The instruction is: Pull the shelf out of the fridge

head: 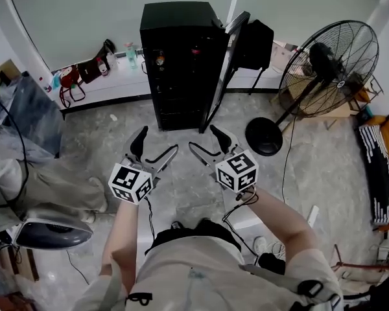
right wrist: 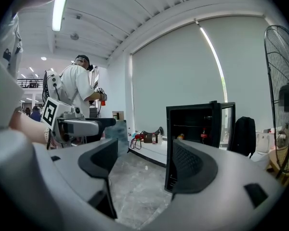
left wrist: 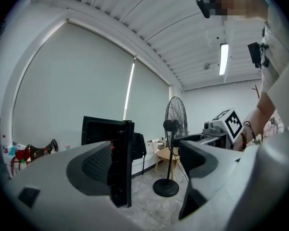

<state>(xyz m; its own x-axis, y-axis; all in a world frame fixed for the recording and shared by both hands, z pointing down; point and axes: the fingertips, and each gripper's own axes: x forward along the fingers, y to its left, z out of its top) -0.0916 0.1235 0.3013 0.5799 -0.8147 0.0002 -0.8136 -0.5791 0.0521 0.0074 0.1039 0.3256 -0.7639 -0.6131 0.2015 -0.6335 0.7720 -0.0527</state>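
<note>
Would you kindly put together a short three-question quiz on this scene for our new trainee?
1. True or false: the door of the fridge stands open.
2. Multiple choice: the left hand-held gripper is A) shut on a bottle, B) open with nothing between its jaws, C) shut on a cable.
3. Short answer: which tall appliance stands to the right of the fridge in the head view?

Key: 1 true; 2 B; 3 the fan.

the items [right wrist: 203, 134] inside the fridge [right wrist: 192, 119] are too small to identify.
</note>
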